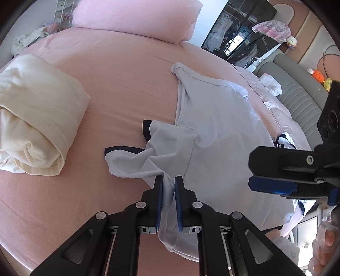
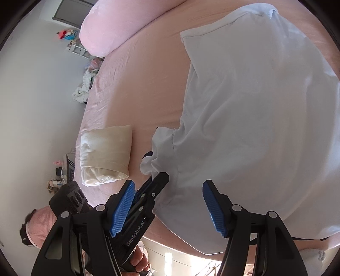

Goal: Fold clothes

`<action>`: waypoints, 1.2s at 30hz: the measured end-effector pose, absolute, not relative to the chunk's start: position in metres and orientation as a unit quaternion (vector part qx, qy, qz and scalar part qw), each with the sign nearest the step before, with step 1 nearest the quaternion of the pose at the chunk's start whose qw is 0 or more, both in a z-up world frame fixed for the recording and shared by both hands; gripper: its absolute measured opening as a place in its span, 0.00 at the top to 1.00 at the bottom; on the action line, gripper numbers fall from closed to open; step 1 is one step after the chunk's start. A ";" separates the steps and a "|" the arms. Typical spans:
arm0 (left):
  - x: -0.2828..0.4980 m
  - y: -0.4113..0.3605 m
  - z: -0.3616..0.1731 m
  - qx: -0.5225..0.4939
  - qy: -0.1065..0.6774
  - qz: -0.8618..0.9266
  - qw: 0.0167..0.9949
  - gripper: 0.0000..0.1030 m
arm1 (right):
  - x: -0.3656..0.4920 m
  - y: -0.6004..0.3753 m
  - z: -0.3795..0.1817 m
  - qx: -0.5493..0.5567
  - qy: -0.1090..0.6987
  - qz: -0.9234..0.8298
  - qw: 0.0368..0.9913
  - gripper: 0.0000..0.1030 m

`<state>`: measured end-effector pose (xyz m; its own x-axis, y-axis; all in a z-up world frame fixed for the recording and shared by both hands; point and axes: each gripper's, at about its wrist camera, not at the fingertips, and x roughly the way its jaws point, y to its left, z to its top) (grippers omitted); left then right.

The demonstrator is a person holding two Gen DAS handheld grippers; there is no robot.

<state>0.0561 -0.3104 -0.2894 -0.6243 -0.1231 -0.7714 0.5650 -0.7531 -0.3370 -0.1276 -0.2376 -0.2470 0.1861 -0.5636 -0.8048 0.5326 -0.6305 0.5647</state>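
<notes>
On the pink bed sheet (image 1: 119,89), going from left to right in the left wrist view, a folded cream garment (image 1: 36,118) sits at about nine o'clock, well apart from the white T-shirt (image 1: 214,127), which spreads from the centre toward three o'clock with its navy-trimmed sleeve (image 1: 127,152) bunched toward the middle. A pink pillow (image 1: 138,19) lies at twelve o'clock at the far edge of the bed. At six o'clock the left gripper (image 1: 169,184) is pinched nearly closed on a fold of the T-shirt's edge, and the cloth runs down between its blue pads. At three o'clock the right gripper (image 1: 274,169) hangs over the shirt's right side. In the right wrist view, the cream garment (image 2: 106,152) lies at nine o'clock, the left gripper (image 2: 158,180) sits near the centre at the shirt's sleeve side, and the T-shirt (image 2: 255,118) fills the picture from the centre to three o'clock. The right gripper (image 2: 169,194) at six o'clock has its jaws standing wide apart above the shirt's near hem, with nothing gripped between its pads (image 2: 123,208). A hand (image 2: 139,259) holds the left tool's handle at seven o'clock.
</notes>
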 end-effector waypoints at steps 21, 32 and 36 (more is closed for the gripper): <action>0.060 -0.300 -0.307 0.359 0.366 -0.846 0.148 0.91 | -0.107 -0.317 -0.301 0.652 0.171 -0.606 0.423 0.83; 0.061 -0.321 -0.312 0.406 0.443 -0.786 0.143 0.90 | -0.149 -0.264 -0.349 0.703 -0.038 -0.550 0.448 0.98; 0.070 -0.330 -0.310 0.406 0.441 -0.773 0.205 0.65 | -0.151 -0.256 -0.355 0.702 -0.072 -0.543 0.455 1.00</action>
